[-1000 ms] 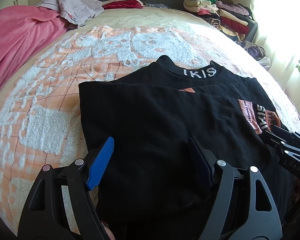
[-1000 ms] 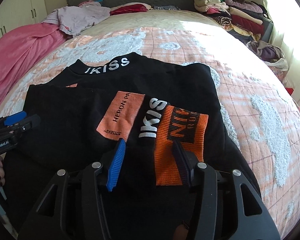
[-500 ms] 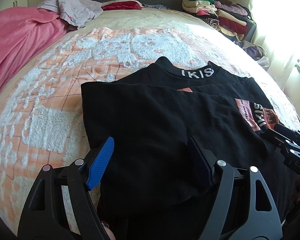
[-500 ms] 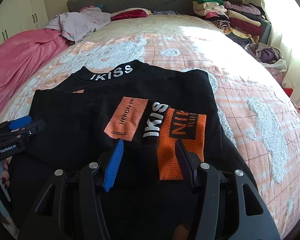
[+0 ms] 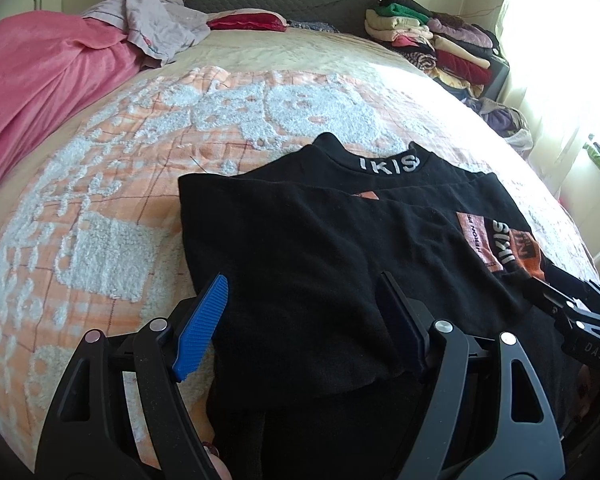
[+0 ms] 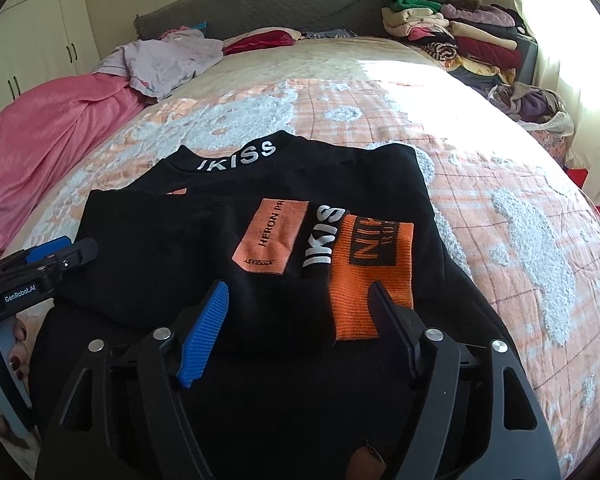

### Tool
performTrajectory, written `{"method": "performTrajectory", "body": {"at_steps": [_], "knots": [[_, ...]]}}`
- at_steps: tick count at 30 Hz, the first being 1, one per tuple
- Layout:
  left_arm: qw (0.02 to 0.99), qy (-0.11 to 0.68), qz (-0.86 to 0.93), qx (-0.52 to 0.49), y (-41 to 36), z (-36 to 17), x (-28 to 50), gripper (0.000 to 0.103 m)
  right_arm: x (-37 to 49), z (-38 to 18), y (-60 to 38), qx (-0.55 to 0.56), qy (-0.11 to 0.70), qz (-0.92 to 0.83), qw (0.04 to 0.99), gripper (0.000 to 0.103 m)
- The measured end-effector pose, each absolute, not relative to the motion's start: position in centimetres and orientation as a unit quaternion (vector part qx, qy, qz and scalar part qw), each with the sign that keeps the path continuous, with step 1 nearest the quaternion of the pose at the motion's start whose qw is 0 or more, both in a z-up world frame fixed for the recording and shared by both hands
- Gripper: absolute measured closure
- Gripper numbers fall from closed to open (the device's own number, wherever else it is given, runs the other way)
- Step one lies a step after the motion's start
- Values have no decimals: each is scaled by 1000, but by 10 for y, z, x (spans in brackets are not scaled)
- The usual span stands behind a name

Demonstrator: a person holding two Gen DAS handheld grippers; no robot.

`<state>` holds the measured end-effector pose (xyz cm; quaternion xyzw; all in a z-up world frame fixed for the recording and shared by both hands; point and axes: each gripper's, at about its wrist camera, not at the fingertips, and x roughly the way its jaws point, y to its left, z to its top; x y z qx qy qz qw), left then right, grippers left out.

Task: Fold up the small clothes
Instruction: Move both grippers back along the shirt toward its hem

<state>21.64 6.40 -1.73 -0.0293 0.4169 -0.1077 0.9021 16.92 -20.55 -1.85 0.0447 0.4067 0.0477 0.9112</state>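
While both tools hovered, the black top [image 6: 260, 208] lay folded on the bed [image 6: 500, 184].
The right tool [image 6: 296, 320] had just been opening wide, nothing gripped; the left tool [image 5: 304, 312] stood wide above cloth.

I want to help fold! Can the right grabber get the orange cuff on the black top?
Probably yes. The right gripper is open, its jaws just widened, and the orange cuff lies uncovered right ahead, nothing between.

There was one black sweatshirt [image 6: 172, 248] on the one bed [image 6: 500, 168] — with two orange patches on its folded sleeve. Two tongs hovered over it: the left tongs [image 5: 304, 328] and the right tongs [image 6: 296, 332]. One pink blanket [image 6: 52, 136] lay aside — one stack of folded clothes [image 6: 460, 36] stood beyond.
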Motion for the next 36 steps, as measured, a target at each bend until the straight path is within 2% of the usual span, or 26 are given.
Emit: {"method": "performTrajectory", "body": {"at_steps": [4, 8, 9, 36], "knots": [[905, 411, -100, -40, 71, -14, 217, 20, 168, -14, -202, 28, 395, 22, 918, 10], [909, 403, -96, -47, 74, -10, 215, 14, 166, -9, -202, 26, 386, 25, 922, 7], [909, 402, -97, -48, 75, -9, 215, 10, 166, -9, -202, 26, 385, 24, 922, 7], [929, 358, -90, -26, 78, 27, 174, 10, 142, 20, -204, 40, 354, 32, 934, 7]]}}
